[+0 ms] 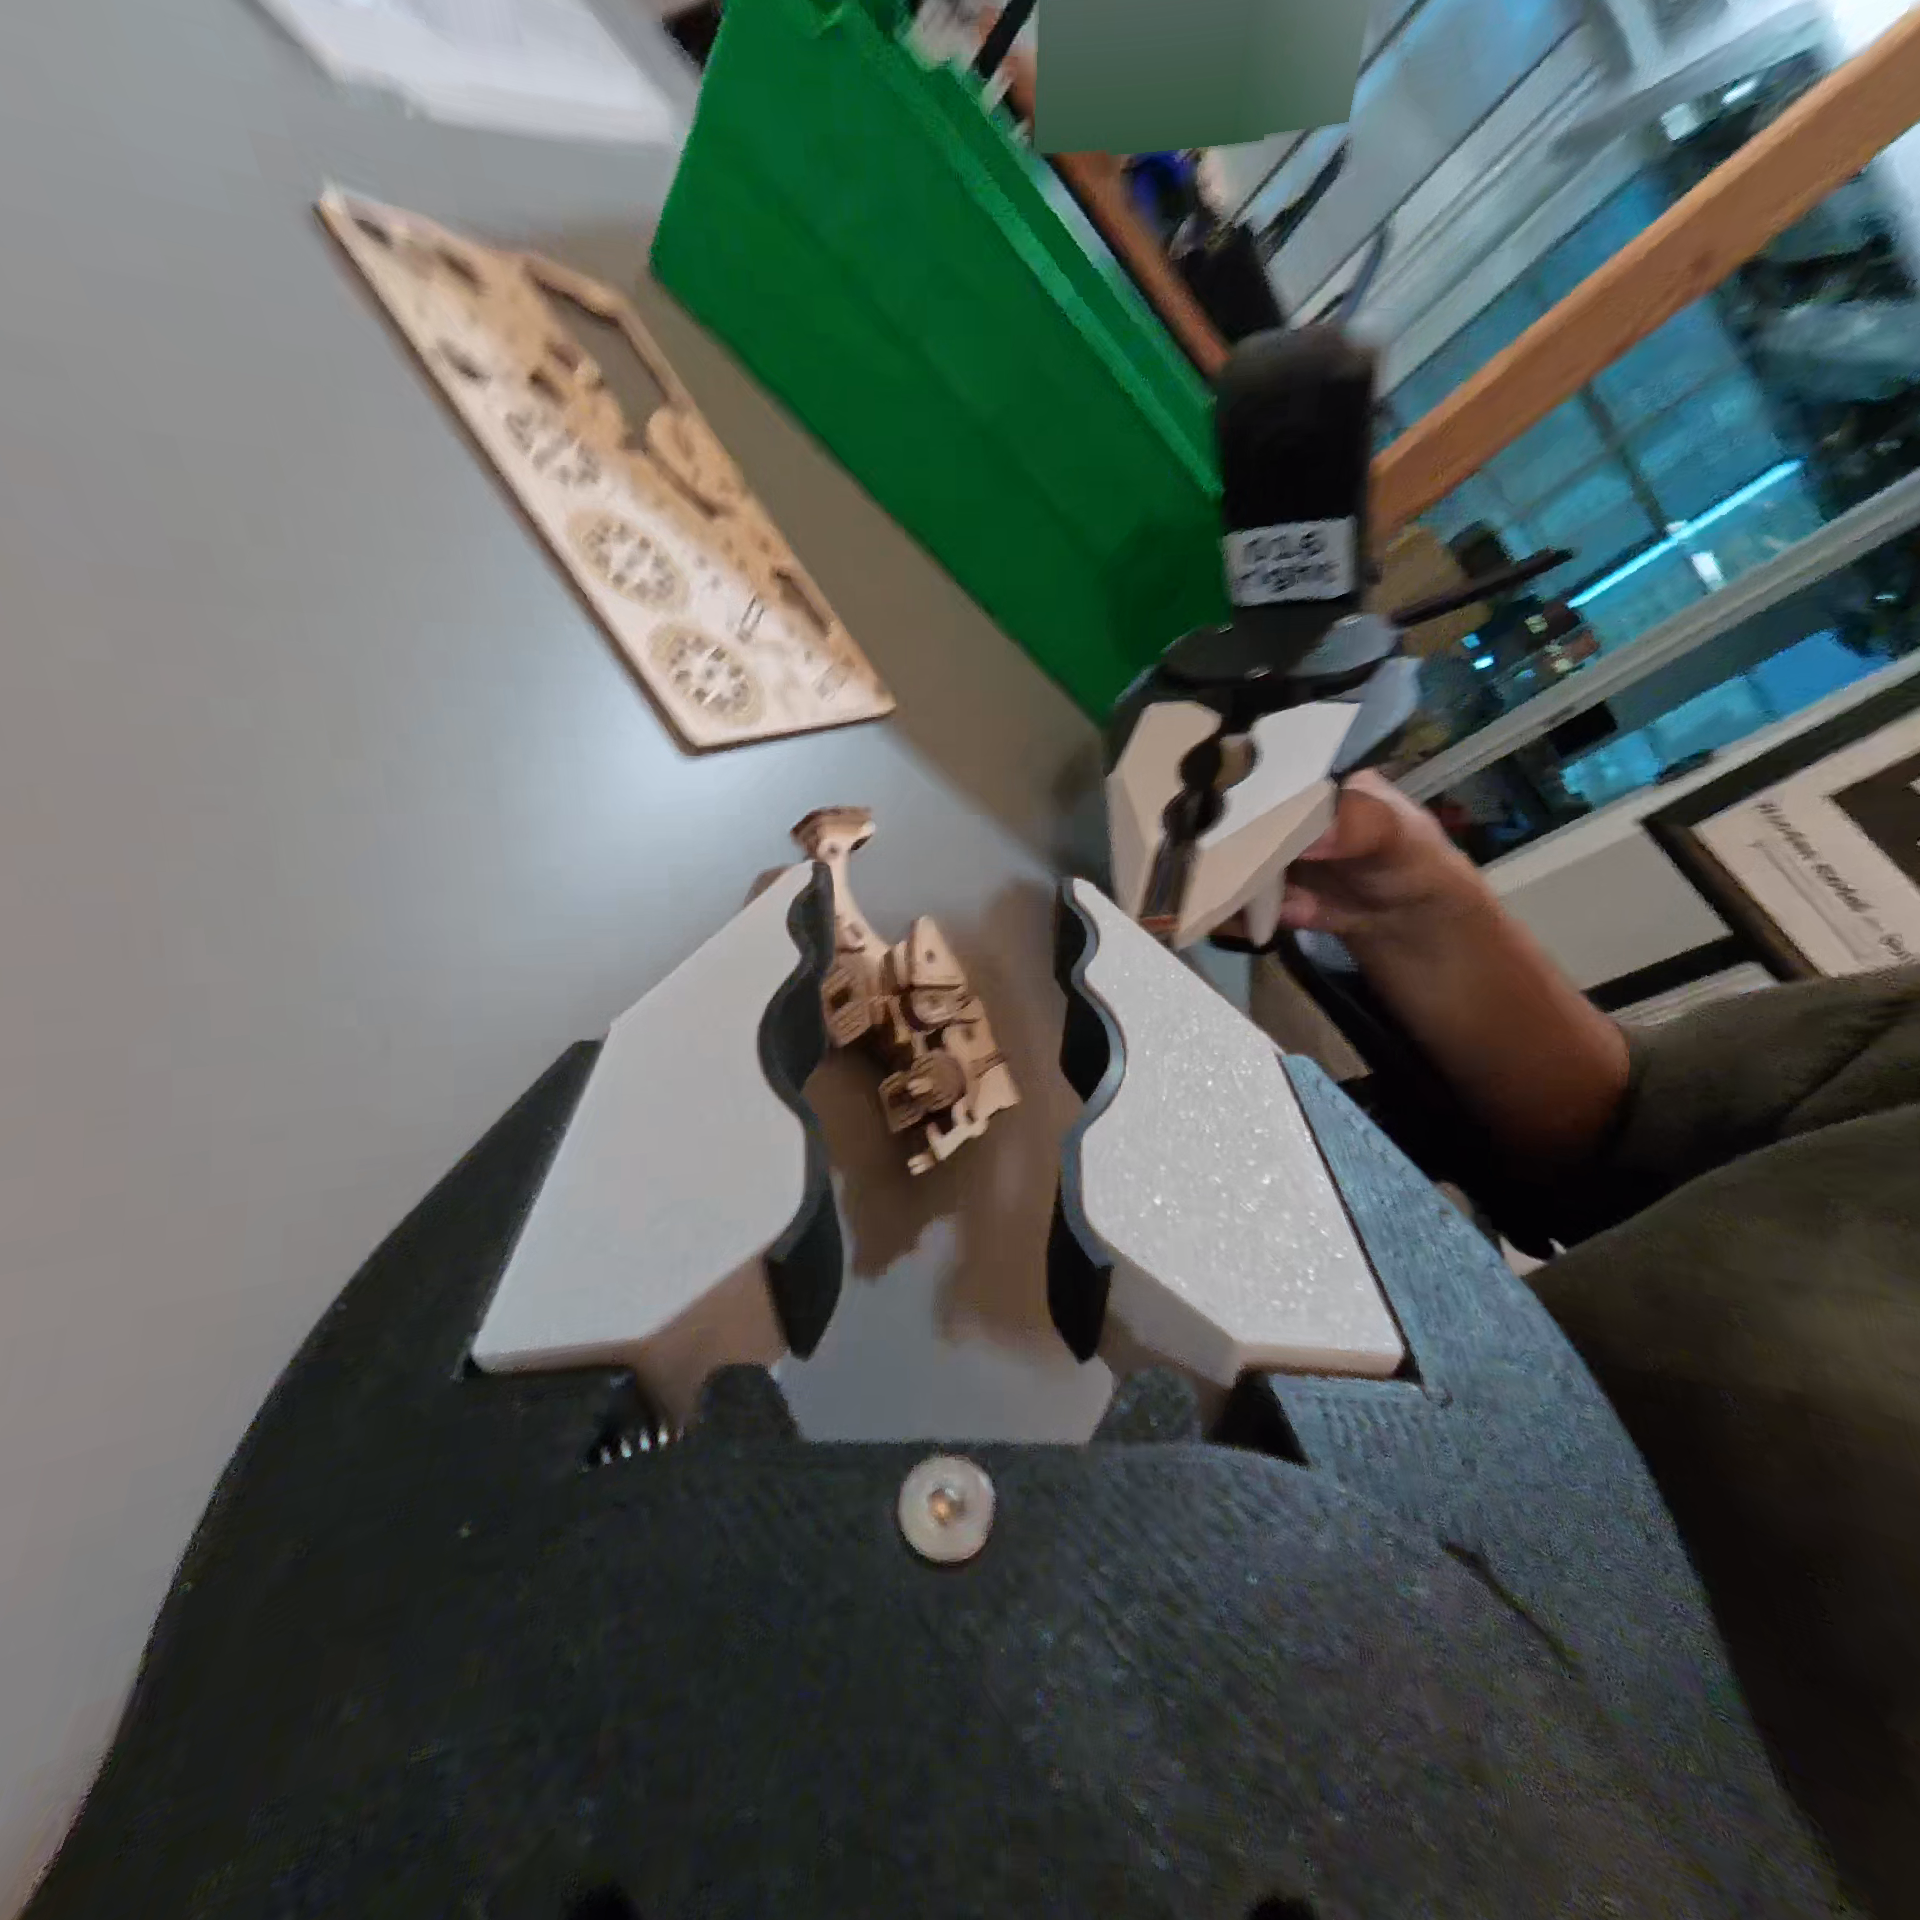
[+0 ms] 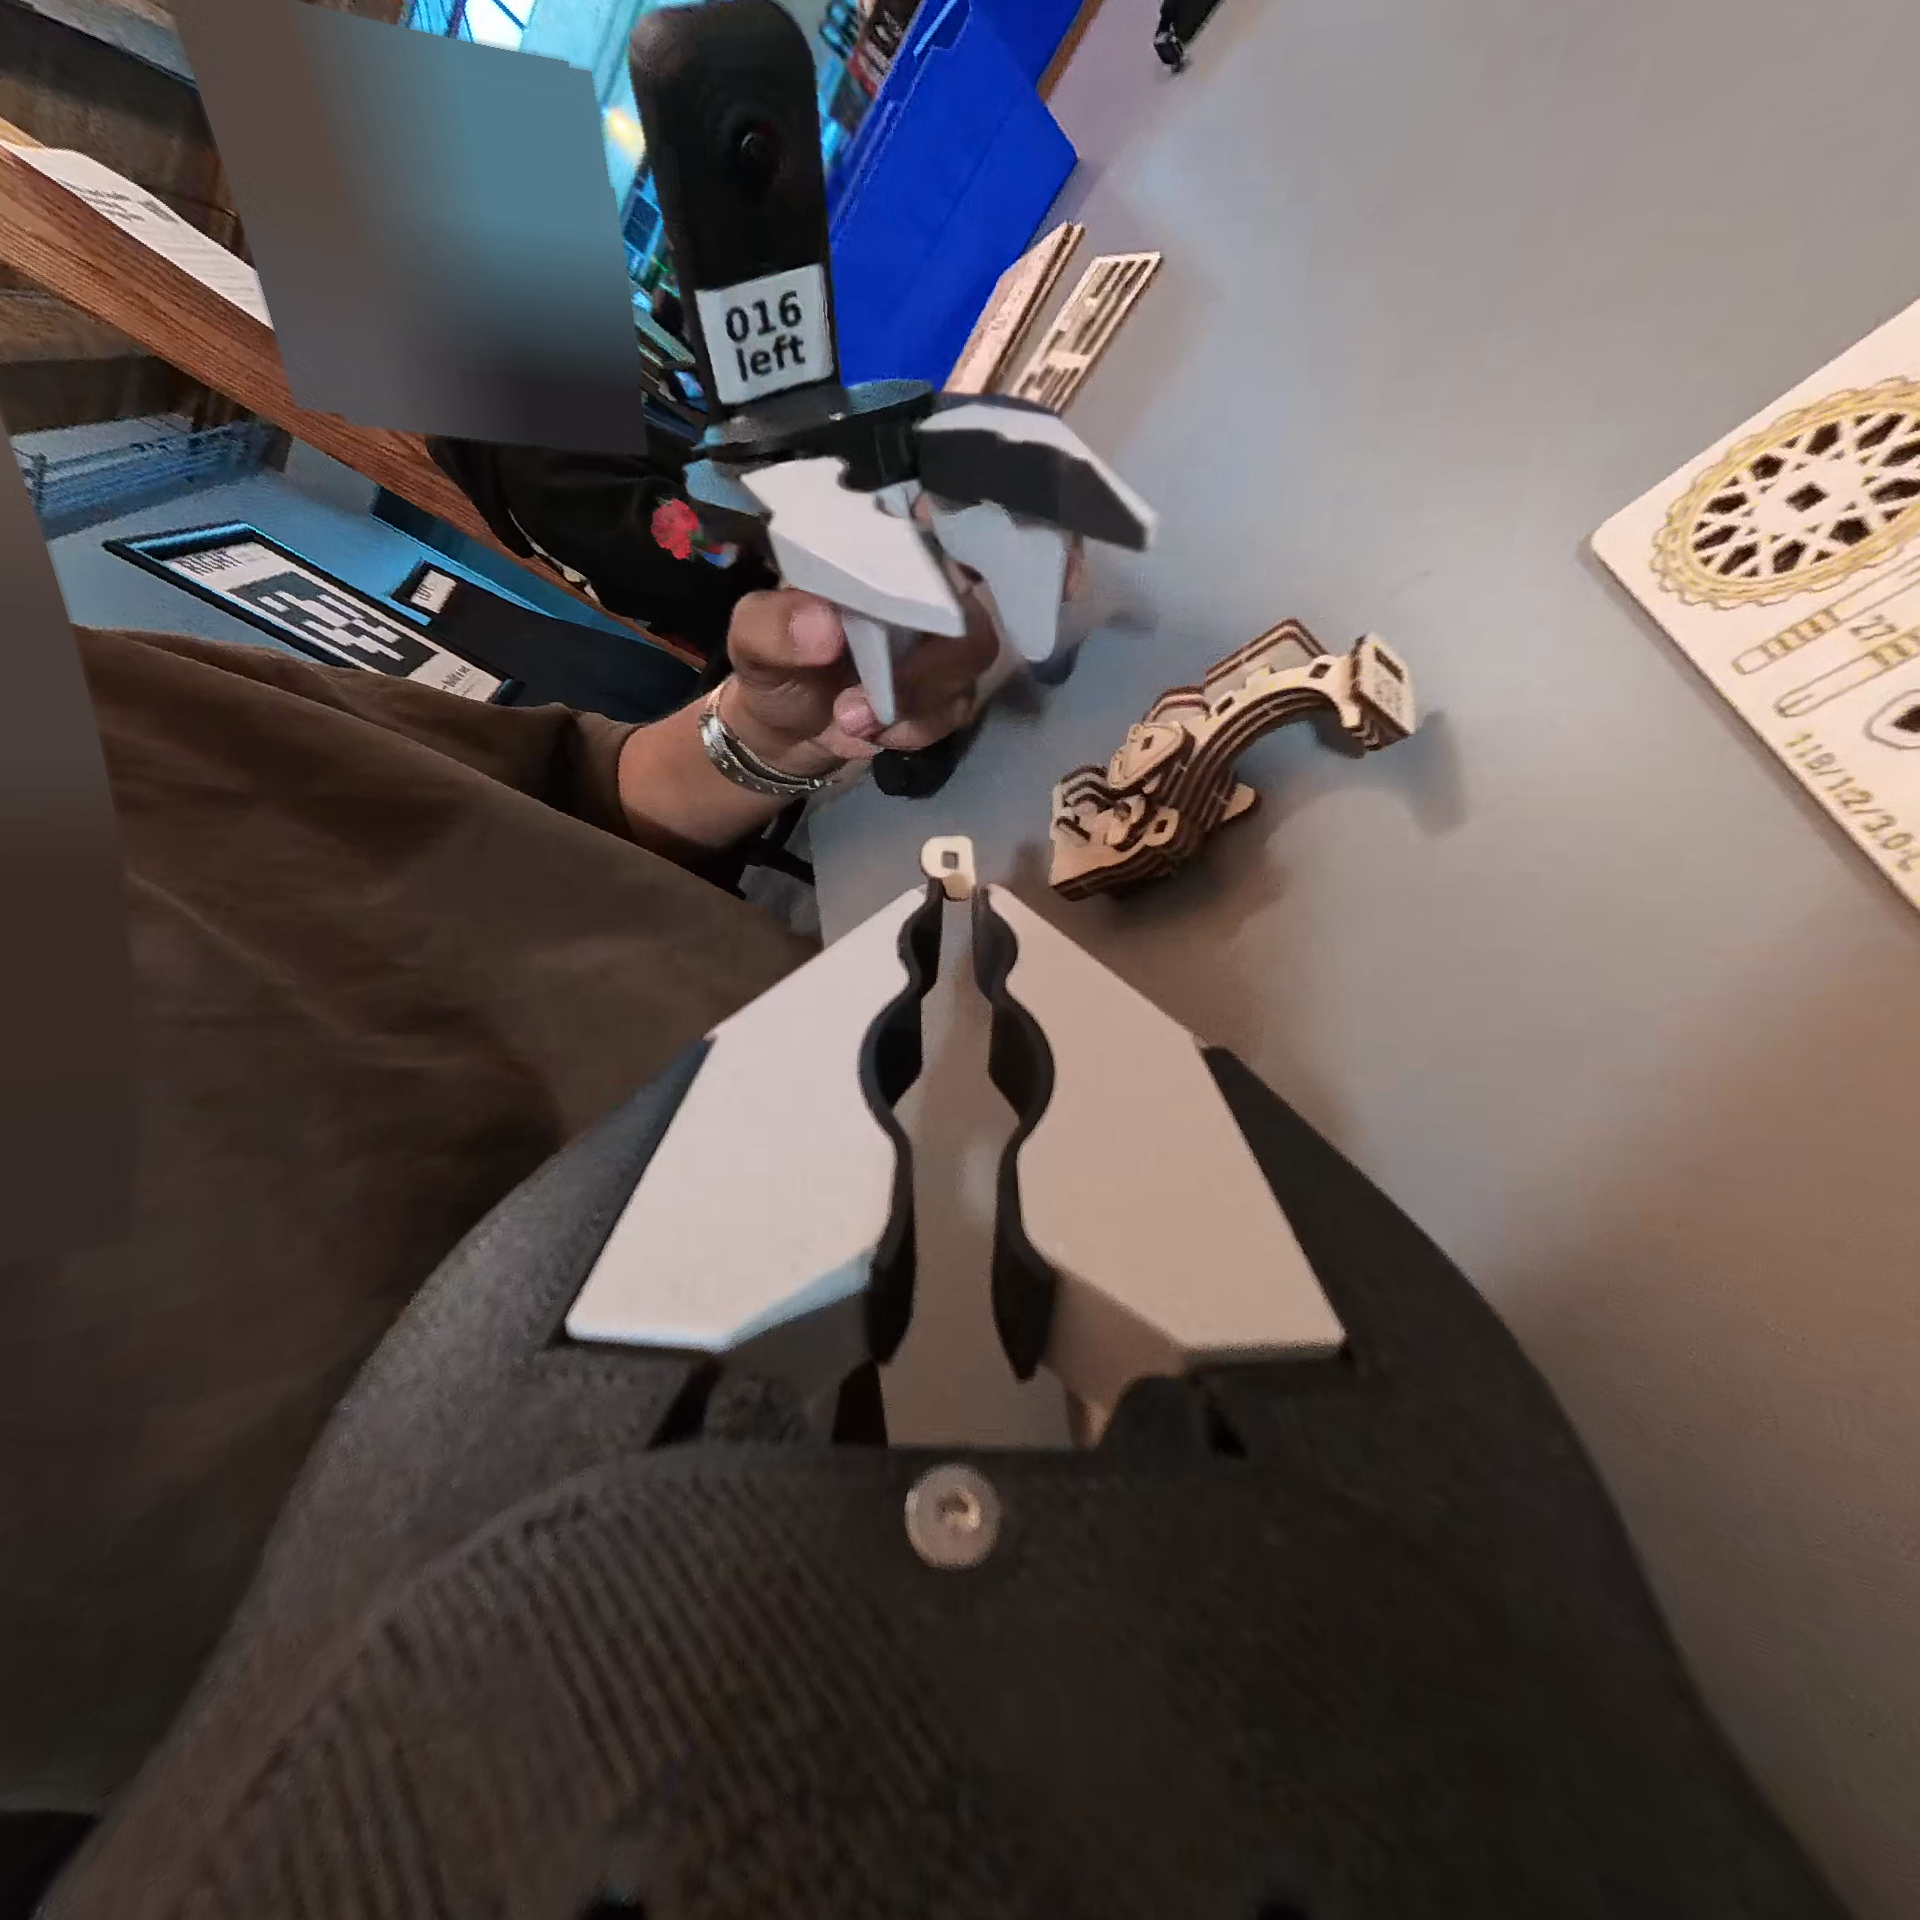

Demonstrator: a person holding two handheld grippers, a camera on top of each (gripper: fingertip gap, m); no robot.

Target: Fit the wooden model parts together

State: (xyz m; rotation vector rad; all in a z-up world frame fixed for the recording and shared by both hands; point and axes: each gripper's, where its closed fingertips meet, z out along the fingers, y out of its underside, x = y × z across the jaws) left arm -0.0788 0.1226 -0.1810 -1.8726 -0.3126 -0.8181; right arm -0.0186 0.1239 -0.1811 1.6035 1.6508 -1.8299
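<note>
Left hand-held gripper (image 1: 940,914): jaws wide, holding nothing, poised over the half-built wooden model (image 1: 914,1023), which lies on the grey bench (image 1: 208,727) at frame centre in the left wrist view. One pad looks to be beside the model's long neck; contact can't be confirmed.

Right hand-held gripper (image 2: 961,902): jaws narrow, pinching a small pale wooden piece (image 2: 949,865) with a square hole in its tip; the piece sticks out past the fingertips. In the right wrist view the model (image 2: 1195,779) sits just right of and above that tip, apart from it.

Handling, as a judgement: the model is stacked thin laser-cut plywood, light and stiff but brittle at the curved neck and small tabs, and likely to skid on the smooth bench if pushed. Best hold is across the thick layered body, not the neck or the end block. The small piece is tiny and could twist or pop out under a side load, so press straight along its length.

Also there: a cut-out parts sheet (image 1: 613,488) at upper left of the left view, a green bag (image 1: 914,343) behind it, and another parts sheet (image 2: 1787,582) at the right edge of the right view.
</note>
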